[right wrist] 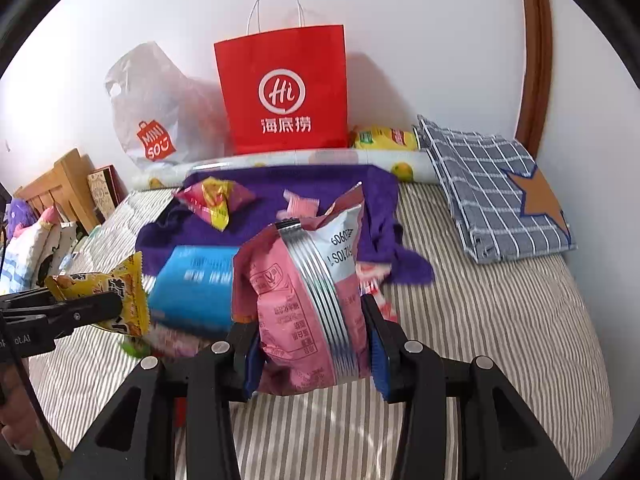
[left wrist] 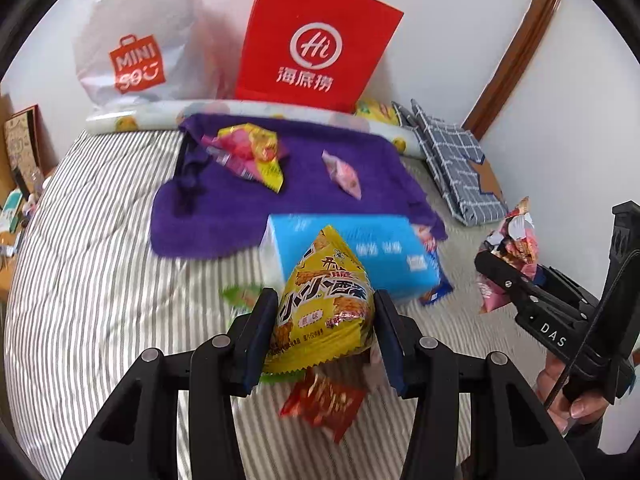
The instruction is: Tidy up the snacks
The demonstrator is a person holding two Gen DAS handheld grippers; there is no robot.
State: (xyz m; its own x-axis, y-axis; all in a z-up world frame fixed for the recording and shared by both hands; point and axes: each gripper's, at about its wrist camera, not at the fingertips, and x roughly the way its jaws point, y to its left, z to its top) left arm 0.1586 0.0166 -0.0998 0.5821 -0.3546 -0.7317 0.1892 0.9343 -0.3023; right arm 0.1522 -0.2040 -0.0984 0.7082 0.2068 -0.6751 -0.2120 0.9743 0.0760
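Note:
My left gripper (left wrist: 326,332) is shut on a yellow snack packet (left wrist: 324,300) and holds it above the striped bed; it also shows in the right wrist view (right wrist: 120,296). My right gripper (right wrist: 312,344) is shut on a pink snack bag (right wrist: 308,300), seen at the right of the left wrist view (left wrist: 510,252). A purple towel (left wrist: 248,208) lies ahead with a pink-yellow packet (left wrist: 252,152) and a small pink packet (left wrist: 344,172) on it. A blue box (left wrist: 384,252) sits at the towel's near edge. A red packet (left wrist: 324,404) and a green packet (left wrist: 240,294) lie under my left gripper.
A red paper bag (left wrist: 316,40) and a white Miniso plastic bag (left wrist: 140,48) stand against the wall behind a rolled mat (left wrist: 132,120). A folded blue checked cloth (right wrist: 496,192) lies at the right. A yellow pack (right wrist: 384,138) sits behind it. A wooden headboard (right wrist: 56,188) is at left.

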